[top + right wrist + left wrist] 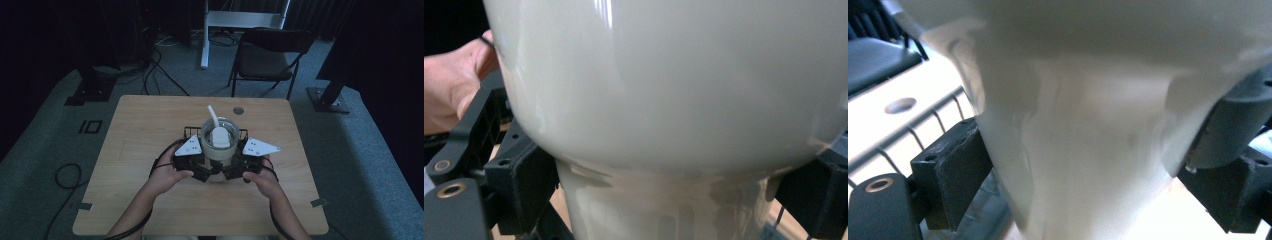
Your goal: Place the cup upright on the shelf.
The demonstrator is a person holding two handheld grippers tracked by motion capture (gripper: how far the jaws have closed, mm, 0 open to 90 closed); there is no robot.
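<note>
- Pale cream glossy tumbler with a clear lid and white straw [219, 145]: stands upright near the middle of the light wooden desk [140, 135], its straw tilted toward the desk's far edge.
- Black wire rack [191, 132]: sits on the desk directly behind and around the tumbler's far side.
- Left claw [206, 173]: black, with a grey three-cornered plate on top, held in the person's left hand [167, 172]; its jaws press the tumbler's narrow lower body on both sides, seen in the left gripper view [1083, 165].
- Right claw [231, 173]: held in the right hand [264, 181]; its jaws clasp the tumbler just beneath the wide upper bulge [664, 210].
- Small round grey grommet [238, 110]: set in the desk beyond the tumbler, near the far edge.
- Dark folding chair [270, 57]: on the grey carpet beyond the desk.
</note>
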